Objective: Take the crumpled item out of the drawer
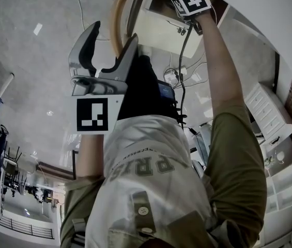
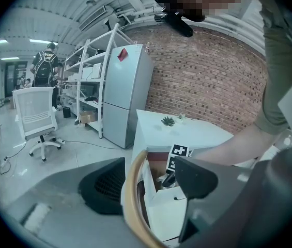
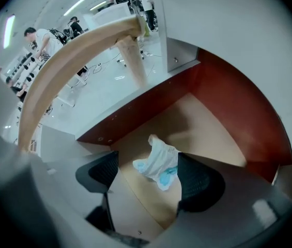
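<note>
With jaws spread over the crumpled wad (image 3: 157, 161) in the drawer (image 3: 223, 102), the right hand-held gripper (image 3: 148, 179) should centre, lower, then pinch firmly; the left hand-held gripper (image 2: 151, 187) is likewise released.

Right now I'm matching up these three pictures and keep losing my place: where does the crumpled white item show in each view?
Head view: not visible; the right gripper reaches into the drawer at top.
Left gripper view: cannot be made out inside the open drawer.
Right gripper view: the crumpled item lies low centre on the drawer floor, between the open jaws.
Shared landmark: the drawer.
</note>
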Available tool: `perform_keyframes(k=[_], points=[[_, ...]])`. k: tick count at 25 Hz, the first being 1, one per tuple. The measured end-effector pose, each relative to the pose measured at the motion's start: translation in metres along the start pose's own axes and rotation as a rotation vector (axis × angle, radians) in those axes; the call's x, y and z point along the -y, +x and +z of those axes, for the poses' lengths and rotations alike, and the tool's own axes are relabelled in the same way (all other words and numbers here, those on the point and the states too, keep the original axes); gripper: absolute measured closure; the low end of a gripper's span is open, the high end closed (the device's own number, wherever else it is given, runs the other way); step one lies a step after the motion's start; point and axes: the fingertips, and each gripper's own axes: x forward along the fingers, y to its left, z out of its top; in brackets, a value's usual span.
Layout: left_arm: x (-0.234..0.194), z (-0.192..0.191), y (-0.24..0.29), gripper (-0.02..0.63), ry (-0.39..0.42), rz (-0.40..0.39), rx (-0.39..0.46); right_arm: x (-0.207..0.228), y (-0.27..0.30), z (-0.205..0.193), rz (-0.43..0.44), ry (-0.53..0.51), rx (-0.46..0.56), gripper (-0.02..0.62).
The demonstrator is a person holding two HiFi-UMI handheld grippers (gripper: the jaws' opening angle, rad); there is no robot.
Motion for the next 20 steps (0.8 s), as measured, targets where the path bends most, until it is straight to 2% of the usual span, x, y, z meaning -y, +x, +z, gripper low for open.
perform_keyframes(k=[8, 13, 16, 20], points=[[-0.005, -0.001, 0.002, 0.291, -0.006, 0.004, -0.002, 0.010, 0.016, 0.001, -0.070, -0.076, -0.051, 0.239], [-0.006, -0.003, 0.003, 0.291, -0.001, 0.004, -0.012, 0.014, 0.032, -0.003, -0.091, -0.122, -0.087, 0.272], [-0.007, -0.005, 0.004, 0.291, 0.001, 0.003, -0.017, 0.019, 0.034, -0.005, -0.113, -0.137, -0.103, 0.303], [-0.007, -0.006, 0.005, 0.291, 0.001, 0.002, -0.020, 0.021, 0.033, -0.001, -0.147, -0.184, -0.076, 0.417]])
